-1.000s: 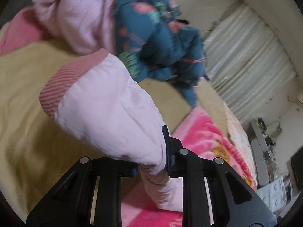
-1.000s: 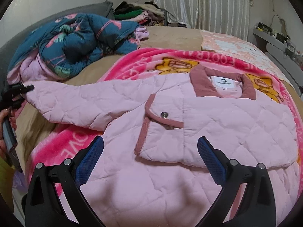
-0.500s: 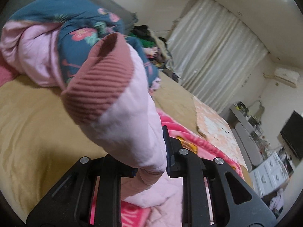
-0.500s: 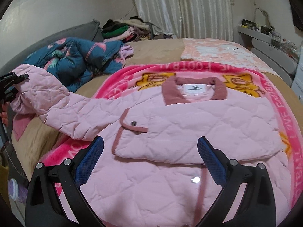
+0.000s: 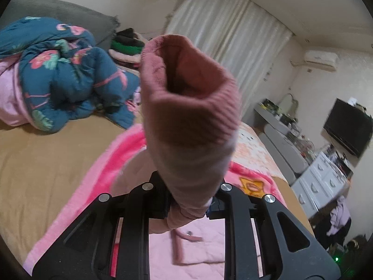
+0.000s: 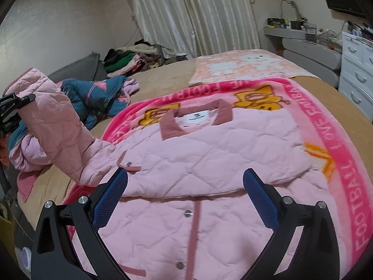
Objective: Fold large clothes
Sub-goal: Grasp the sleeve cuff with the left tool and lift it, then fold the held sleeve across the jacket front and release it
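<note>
A pink quilted jacket (image 6: 228,154) with a dusty-rose collar lies spread on a bright pink blanket (image 6: 349,154) on the bed. Its one sleeve (image 6: 60,126) rises off the bed at the left of the right wrist view. My left gripper (image 5: 188,206) is shut on that sleeve, whose ribbed rose cuff (image 5: 188,98) stands up and fills the middle of the left wrist view. That same gripper (image 6: 14,107) shows at the left edge of the right wrist view. My right gripper (image 6: 185,200) hovers open above the jacket's front, with nothing between its blue pads.
A crumpled teal floral quilt (image 5: 63,77) lies at the bed's far left, with a pile of clothes (image 6: 132,58) behind it. White drawers (image 6: 356,70) and a grey bench (image 6: 310,56) stand right of the bed. Curtains (image 6: 193,16) hang behind.
My left gripper has lifted the sleeve and swung it toward the jacket's body; the cuff now stands upright. The right gripper has moved across the jacket, still open.
</note>
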